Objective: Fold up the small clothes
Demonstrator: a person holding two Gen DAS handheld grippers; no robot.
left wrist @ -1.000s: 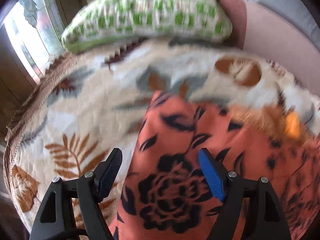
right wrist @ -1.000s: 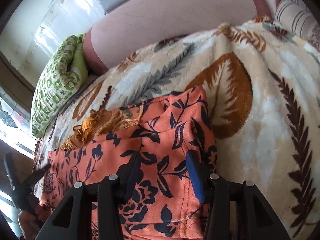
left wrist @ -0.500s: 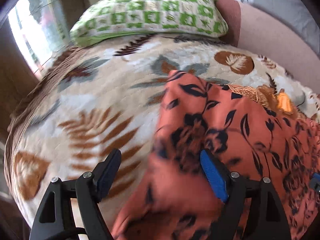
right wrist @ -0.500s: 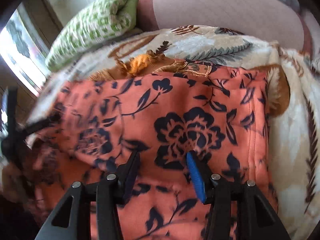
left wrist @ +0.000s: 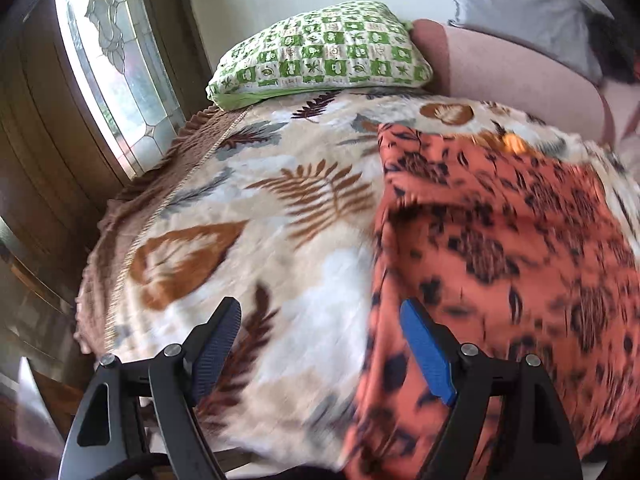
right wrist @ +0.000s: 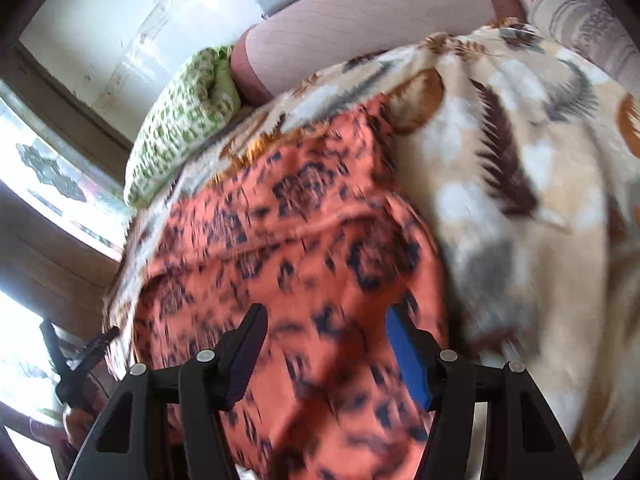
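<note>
Left gripper (left wrist: 320, 354): jaws wide apart, nothing between them; it hangs over the blanket (left wrist: 224, 240) at the garment's left edge, pointing steeply down.
Left pads: the blue pad (left wrist: 428, 354) overlaps the garment's edge in the picture; contact cannot be told.
Right gripper (right wrist: 326, 354): jaws opening, no cloth pinched between the pads; it hangs above the garment's near part, pointing steeply down.
Garment (right wrist: 288, 248): orange cloth with a dark flower print, spread flat on the blanket; long axis runs from the near edge of the bed away toward the headboard (right wrist: 360, 28); blurred.
Gold trim (left wrist: 514, 143): at the garment's far end.
Pillow (left wrist: 324, 54): green checked, beyond the garment to its left, against the headboard.
Window (left wrist: 116, 56): far left of the garment.
</note>
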